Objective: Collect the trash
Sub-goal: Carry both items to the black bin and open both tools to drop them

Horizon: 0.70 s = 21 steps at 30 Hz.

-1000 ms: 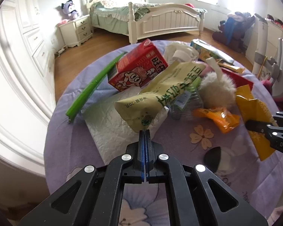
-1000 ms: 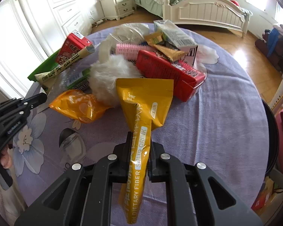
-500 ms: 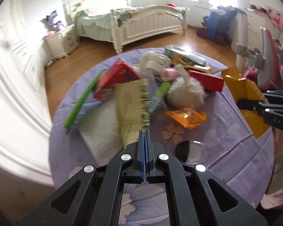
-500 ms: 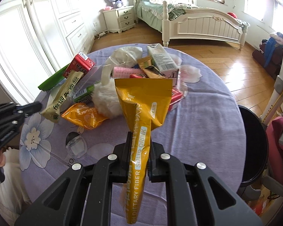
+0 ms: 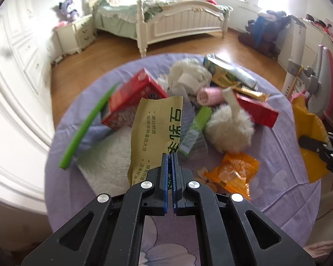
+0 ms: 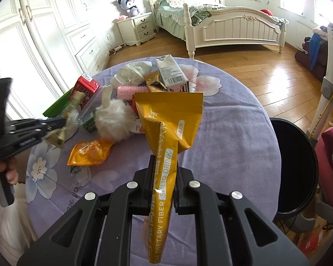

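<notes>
My left gripper [image 5: 171, 157] is shut on the lower end of a pale yellow packet [image 5: 153, 133] with green print, held above the trash pile on the round table. From the right wrist view the left gripper [image 6: 57, 126] comes in at the left edge, and the packet [image 6: 61, 136] shows edge-on. My right gripper [image 6: 164, 161] is shut on a yellow dietary fiber drink pouch [image 6: 168, 119], which stands up wide end first over the purple cloth. The left wrist view shows the right gripper [image 5: 317, 148] and its pouch [image 5: 308, 119] at the right edge.
The purple flowered tablecloth [image 6: 222, 133] bears a red carton [image 5: 133, 97], a white fluffy ball [image 5: 228, 130], an orange wrapper [image 5: 233, 170], a red box [image 5: 255, 110], a green strip [image 5: 86, 126] and a white paper towel [image 5: 108, 159]. A black bin [image 6: 295, 166] stands right of the table.
Both grippers have lifted back from the table, so the pile looks smaller. The pale packet has come up off the pile and now points straight ahead. The yellow pouch stays gripped.
</notes>
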Each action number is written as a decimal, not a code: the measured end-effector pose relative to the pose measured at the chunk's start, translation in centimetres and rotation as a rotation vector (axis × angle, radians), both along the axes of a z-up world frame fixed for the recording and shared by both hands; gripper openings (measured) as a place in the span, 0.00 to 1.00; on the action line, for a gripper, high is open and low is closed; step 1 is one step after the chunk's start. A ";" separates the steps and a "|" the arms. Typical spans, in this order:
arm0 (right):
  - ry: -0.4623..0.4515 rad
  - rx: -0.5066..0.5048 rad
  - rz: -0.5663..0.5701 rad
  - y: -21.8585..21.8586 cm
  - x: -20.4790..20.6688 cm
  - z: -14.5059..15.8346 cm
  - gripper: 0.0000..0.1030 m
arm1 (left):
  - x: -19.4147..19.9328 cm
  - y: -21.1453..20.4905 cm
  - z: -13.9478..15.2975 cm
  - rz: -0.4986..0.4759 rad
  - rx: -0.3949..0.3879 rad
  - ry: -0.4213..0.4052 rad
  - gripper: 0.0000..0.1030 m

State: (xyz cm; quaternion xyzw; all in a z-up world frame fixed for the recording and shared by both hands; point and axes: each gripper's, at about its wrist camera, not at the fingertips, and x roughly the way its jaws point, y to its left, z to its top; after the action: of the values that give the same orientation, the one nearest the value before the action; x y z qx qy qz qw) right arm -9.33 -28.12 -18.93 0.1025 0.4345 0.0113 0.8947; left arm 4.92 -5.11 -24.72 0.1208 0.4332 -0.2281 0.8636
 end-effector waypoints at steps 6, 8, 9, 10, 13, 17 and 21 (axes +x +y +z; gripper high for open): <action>-0.019 -0.015 -0.021 -2.5 0.1 0.1 0.12 | -3.8 -3.5 5.1 -0.098 -0.049 -0.102 0.03; -0.027 -0.032 -0.048 -3.7 -0.2 0.2 0.12 | -4.3 -6.4 6.5 -0.163 -0.072 -0.116 0.03; -0.027 -0.046 -0.069 -4.7 -0.4 0.3 0.12 | -4.4 -8.1 7.0 -0.198 -0.086 -0.119 0.03; -0.026 -0.058 -0.093 -5.7 -0.6 0.3 0.12 | -4.4 -10.2 7.1 -0.233 -0.091 -0.124 0.03; -0.016 -0.084 -0.168 -9.0 -1.3 0.1 0.12 | -4.2 -15.4 7.0 -0.328 -0.114 -0.113 0.03; 0.019 -0.121 -0.289 -13.9 -2.3 -0.5 0.12 | -4.0 -22.4 5.4 -0.430 -0.134 -0.059 0.03; 0.067 -0.158 -0.379 -17.9 -2.8 -1.7 0.12 | -3.6 -29.1 2.9 -0.512 -0.142 0.005 0.03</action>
State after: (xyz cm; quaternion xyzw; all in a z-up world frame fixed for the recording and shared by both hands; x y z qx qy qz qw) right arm -12.11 -45.98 -20.60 0.1121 0.4367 -0.1947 0.8711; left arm 1.35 -34.21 -21.82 0.1650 0.3735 -0.4695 0.7829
